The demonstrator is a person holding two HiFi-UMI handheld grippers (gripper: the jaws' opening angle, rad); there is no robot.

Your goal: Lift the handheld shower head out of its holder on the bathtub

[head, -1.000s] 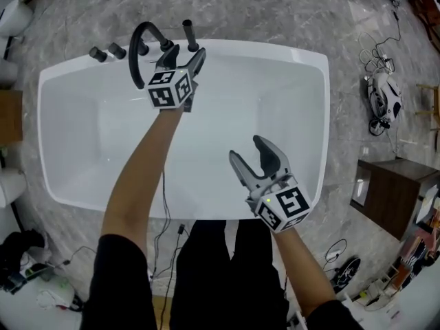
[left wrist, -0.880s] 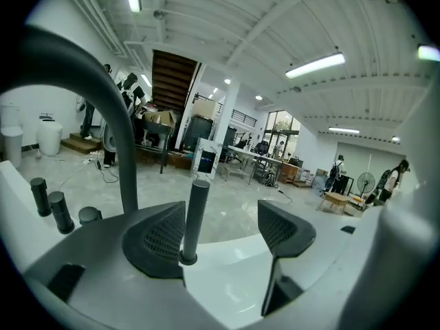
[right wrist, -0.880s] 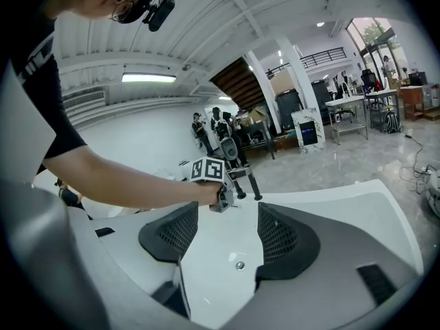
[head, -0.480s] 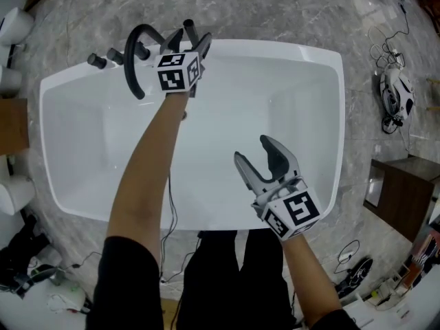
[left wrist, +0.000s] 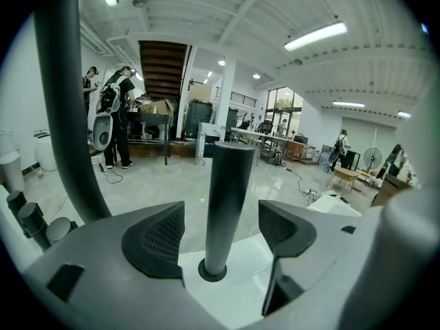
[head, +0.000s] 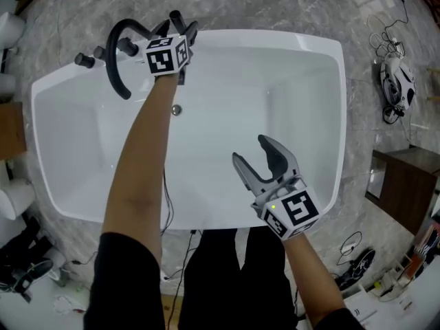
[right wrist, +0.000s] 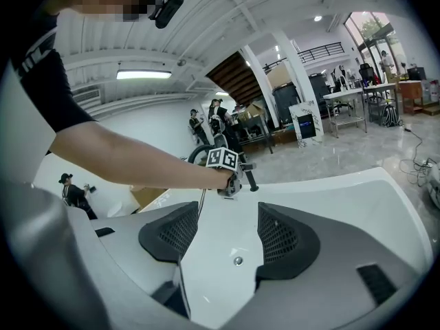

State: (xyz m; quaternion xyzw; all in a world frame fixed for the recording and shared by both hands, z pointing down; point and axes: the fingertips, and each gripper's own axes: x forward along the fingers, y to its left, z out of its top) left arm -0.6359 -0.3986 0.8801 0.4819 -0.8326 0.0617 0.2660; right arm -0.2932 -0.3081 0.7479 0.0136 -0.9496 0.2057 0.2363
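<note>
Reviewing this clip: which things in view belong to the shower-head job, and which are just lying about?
Job:
- shower head
- holder
- bathtub
- left gripper, open around the shower head

Lying about:
- tap spout
- knobs
- drain
- cabinet
- right gripper, open, empty

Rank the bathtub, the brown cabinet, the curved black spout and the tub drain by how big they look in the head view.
1. bathtub, fills most of the view.
2. brown cabinet, cut off by the picture's edge and lower on the floor, so its true size is unsure.
3. curved black spout, long but thin.
4. drain, a small dot.
</note>
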